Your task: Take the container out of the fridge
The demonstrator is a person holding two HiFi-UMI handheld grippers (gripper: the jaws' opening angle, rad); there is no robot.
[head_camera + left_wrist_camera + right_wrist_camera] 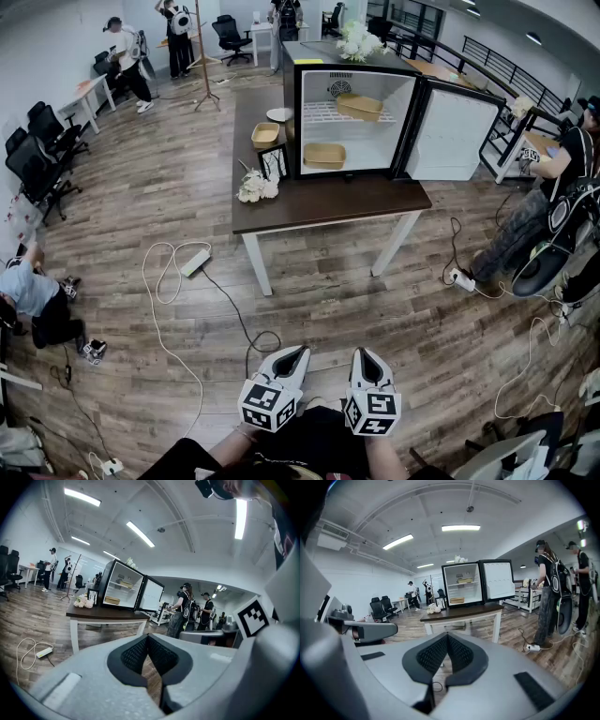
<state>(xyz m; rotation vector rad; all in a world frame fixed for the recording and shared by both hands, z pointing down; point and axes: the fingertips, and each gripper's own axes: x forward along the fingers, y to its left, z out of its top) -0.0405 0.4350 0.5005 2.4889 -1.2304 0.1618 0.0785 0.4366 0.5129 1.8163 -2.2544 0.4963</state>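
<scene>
far from jaws: container [324,156] (in fridge [314,53])

Surface [328,202]: dark top, white legs, standing on wood floor [169,187]. White flowers [256,187] at its front left corner; picture frame [274,163] upright just behind them. Power strip [196,262] on floor left of surface, with white cable [164,272] looped beside it. Black chairs [42,155] along left wall. One person [33,300] crouched far left, another [553,197] at right.

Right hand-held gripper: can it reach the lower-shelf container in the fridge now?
Likely not from here: right hand-held gripper is shut, with floor between it and the table. Fridge door is open, though.
</scene>
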